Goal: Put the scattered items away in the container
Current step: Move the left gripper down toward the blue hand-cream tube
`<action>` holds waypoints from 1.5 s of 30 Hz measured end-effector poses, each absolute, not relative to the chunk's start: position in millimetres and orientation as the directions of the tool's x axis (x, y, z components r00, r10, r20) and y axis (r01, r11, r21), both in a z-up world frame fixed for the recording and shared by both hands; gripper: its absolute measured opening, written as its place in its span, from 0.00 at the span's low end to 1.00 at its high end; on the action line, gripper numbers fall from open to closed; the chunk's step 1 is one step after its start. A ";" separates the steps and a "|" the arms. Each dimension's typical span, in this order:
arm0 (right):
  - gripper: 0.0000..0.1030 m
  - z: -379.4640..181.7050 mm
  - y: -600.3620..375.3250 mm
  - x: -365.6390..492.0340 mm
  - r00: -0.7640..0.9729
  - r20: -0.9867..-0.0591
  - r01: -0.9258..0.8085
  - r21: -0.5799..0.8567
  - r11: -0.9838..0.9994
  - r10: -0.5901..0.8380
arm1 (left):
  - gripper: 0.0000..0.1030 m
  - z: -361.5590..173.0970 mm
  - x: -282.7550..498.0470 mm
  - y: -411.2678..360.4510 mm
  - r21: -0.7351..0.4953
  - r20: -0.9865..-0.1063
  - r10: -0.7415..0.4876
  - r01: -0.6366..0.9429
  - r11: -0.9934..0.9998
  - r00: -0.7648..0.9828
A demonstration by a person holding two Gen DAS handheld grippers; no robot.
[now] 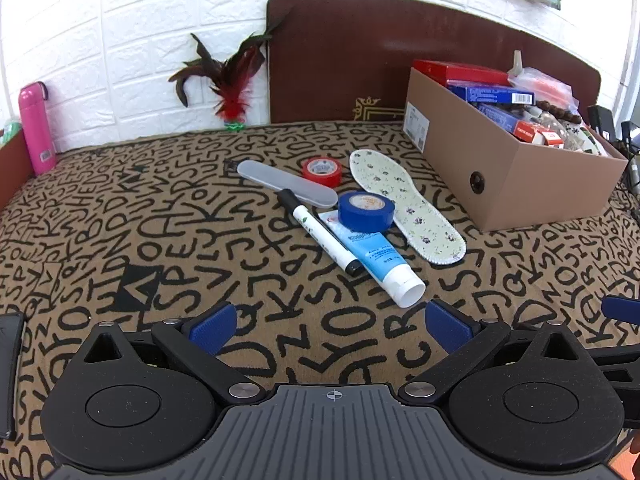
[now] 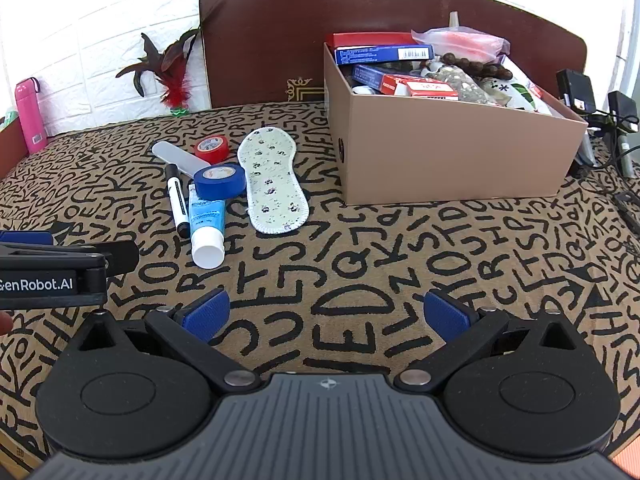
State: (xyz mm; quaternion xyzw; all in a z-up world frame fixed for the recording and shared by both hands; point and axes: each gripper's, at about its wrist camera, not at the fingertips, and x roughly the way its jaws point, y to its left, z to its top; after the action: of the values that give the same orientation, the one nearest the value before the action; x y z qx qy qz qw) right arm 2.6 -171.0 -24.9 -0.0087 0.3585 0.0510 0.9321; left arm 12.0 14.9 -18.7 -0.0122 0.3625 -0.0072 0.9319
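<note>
Both grippers, left gripper (image 1: 328,322) and right gripper (image 2: 326,314), gape empty over the lettered cloth (image 1: 160,240) below a white brick wall (image 1: 120,40); only the right wrist view shows chargers (image 2: 578,90).

The left gripper (image 1: 328,322) hovered with its blue-padded fingers (image 1: 212,326) spread wide and empty above the letter-patterned brown bedspread (image 1: 120,216). Ahead lay a clear plastic oblong case (image 1: 286,186), a red tape roll (image 1: 321,171), a blue tape roll (image 1: 366,210) resting on a blue and white tube (image 1: 380,264), a black-capped white marker (image 1: 320,236) beside the tube, and a floral fabric insole (image 1: 404,204). A full brown cardboard box (image 1: 516,176) stood to the right, near the dark wooden headboard (image 1: 340,60).
</note>
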 end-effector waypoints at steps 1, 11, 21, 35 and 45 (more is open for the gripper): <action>1.00 -25.5 -170.5 3.2 0.736 -0.671 -0.103 0.020 0.994 0.090 | 1.00 -19.5 13.0 15.8 -0.031 -0.678 -0.024 0.004 1.000 0.735; 1.00 -33.0 -155.9 10.9 0.727 -0.677 -0.164 -0.005 0.986 0.118 | 1.00 -26.7 25.8 26.0 -0.052 -0.697 -0.028 -0.012 0.999 0.716; 1.00 -44.8 -143.9 24.5 0.706 -0.692 -0.219 -0.010 0.976 0.151 | 1.00 -34.5 43.3 34.4 -0.082 -0.712 -0.057 -0.003 0.997 0.700; 0.77 -64.9 -114.1 55.4 0.672 -0.688 -0.345 0.038 0.938 0.275 | 0.92 -55.0 79.6 43.5 -0.187 -0.747 -0.178 0.055 0.981 0.641; 0.38 -72.1 -95.8 77.4 0.696 -0.645 -0.409 0.004 0.913 0.315 | 0.74 -65.5 105.7 50.9 -0.314 -0.745 -0.291 0.070 0.947 0.600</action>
State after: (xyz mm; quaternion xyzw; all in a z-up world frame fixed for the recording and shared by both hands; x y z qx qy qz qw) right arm 77.4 -95.8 -72.1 -0.0702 0.3363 0.1970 0.9183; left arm 105.7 50.9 -65.5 -0.1270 0.4355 -0.1018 0.8854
